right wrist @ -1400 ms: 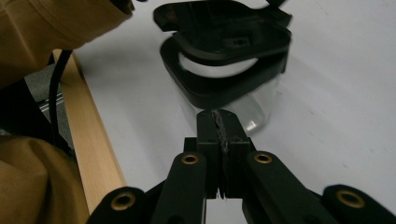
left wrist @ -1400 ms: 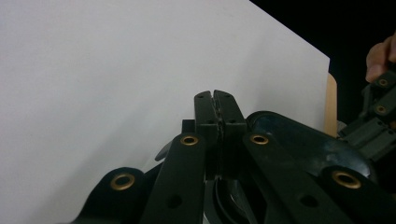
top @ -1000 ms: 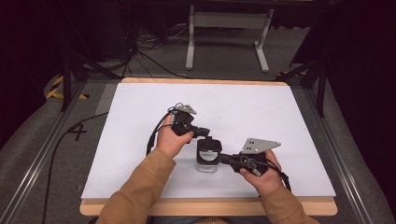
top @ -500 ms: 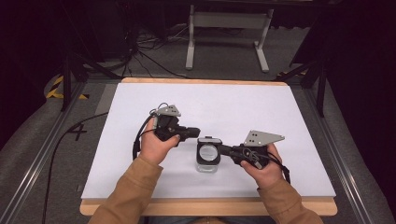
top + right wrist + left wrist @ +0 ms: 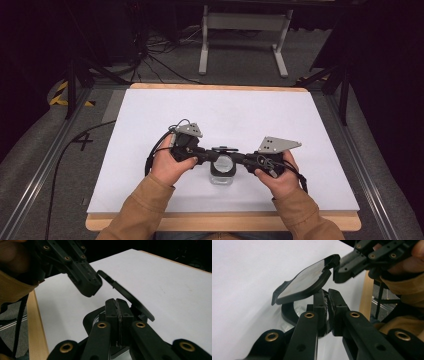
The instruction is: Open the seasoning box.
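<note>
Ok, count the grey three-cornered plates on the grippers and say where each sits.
2. One plate tops the left gripper, left of the clear container. The other plate tops the right gripper, right of the container.

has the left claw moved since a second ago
Yes. The left claw has swung from above the small container down toward the near table edge, now meeting it from the left.

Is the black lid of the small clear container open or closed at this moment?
Open. In the left gripper view the lid stands tilted up above the container's rim, with a gap beneath it; the right gripper view shows the same raised tilt.
</note>
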Demonstrator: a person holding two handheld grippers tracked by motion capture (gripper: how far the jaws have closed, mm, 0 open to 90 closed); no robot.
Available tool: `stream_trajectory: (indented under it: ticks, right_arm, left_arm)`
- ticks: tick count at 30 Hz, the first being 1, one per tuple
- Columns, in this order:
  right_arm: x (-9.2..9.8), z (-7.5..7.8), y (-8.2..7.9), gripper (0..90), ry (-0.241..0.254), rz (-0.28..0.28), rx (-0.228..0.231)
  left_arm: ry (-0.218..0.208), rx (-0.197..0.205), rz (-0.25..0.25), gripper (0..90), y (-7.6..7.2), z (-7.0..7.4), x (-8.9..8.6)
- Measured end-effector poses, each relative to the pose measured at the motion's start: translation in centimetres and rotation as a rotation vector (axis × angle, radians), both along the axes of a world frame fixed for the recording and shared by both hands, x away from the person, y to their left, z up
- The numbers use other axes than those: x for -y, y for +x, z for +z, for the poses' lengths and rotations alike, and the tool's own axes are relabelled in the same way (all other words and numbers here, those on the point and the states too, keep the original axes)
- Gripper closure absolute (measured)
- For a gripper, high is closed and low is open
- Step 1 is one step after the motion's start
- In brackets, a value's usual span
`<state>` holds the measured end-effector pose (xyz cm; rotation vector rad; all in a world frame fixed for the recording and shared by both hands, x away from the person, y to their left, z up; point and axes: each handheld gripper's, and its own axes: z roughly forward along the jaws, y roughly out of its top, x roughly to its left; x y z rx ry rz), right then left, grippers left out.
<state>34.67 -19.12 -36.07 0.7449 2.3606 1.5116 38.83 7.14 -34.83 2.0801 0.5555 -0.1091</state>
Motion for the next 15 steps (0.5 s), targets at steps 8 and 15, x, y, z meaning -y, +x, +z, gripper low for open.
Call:
stream_trajectory:
  ticks: [8, 15]
  right_arm:
    - [-1.0, -1.7, -0.6, 89.0, -0.066, 0.051, -0.084]
    - [-0.8, -2.2, -1.2, 89.3, -0.083, 0.061, -0.094]
  left_arm:
    - [-0.064, 0.023, 0.05, 82.5, 0.8, 0.4, -0.2]
    - [-0.078, 0.022, 0.044, 81.0, 1.7, 0.4, 0.5]
